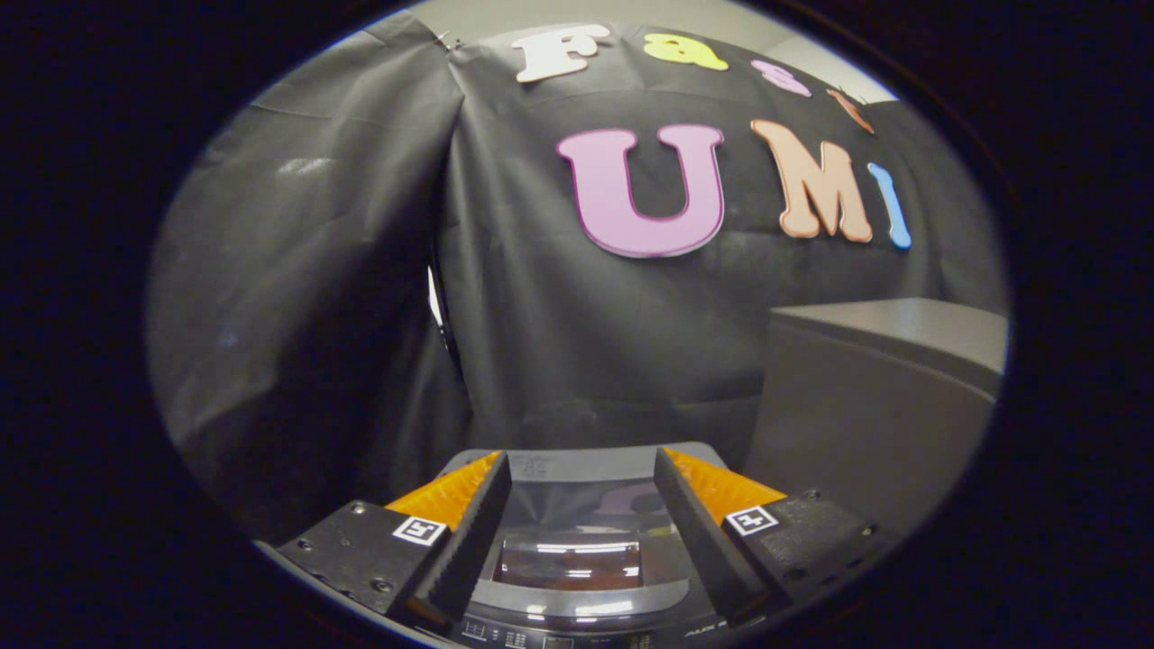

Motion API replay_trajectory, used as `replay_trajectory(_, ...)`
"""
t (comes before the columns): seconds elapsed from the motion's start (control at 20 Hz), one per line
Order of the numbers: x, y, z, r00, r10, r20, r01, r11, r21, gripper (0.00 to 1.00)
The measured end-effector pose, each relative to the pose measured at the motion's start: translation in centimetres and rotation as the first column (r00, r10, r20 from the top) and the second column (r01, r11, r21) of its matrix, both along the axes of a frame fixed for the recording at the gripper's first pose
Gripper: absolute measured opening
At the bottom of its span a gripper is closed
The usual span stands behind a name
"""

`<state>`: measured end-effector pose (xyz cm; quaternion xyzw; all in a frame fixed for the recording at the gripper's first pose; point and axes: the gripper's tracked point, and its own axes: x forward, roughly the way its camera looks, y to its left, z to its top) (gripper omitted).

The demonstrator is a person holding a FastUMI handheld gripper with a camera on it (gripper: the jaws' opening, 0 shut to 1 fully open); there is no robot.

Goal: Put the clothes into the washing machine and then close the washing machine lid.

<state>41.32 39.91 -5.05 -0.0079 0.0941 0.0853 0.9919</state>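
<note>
The washing machine (577,469) lies below and just ahead of my fingers, seen from above. Its grey top carries a glossy dark lid (570,550) with a window, and the lid lies flat, shut. A strip of control markings runs along the machine's near edge. My gripper (581,487) hangs open above the lid, with nothing between its fingers. I cannot see any clothes from here.
A grey cabinet or box (874,406) stands right of the machine, taller than its top. The booth's black cloth wall (361,315) hangs close behind the machine and wraps round on the left.
</note>
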Motion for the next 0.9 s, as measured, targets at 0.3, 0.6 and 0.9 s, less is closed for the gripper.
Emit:
replay_trajectory(0.3,-3.0,-1.3,4.3,0.999,-0.006,0.044,0.010,0.996,-0.087,0.97)
replay_trajectory(0.6,-7.2,-3.5,10.2,0.996,-0.022,0.085,0.027,0.998,-0.059,0.97)
replay_trajectory(0.9,-11.3,-6.7,16.4,0.988,-0.035,0.153,0.036,0.999,-0.007,0.97)
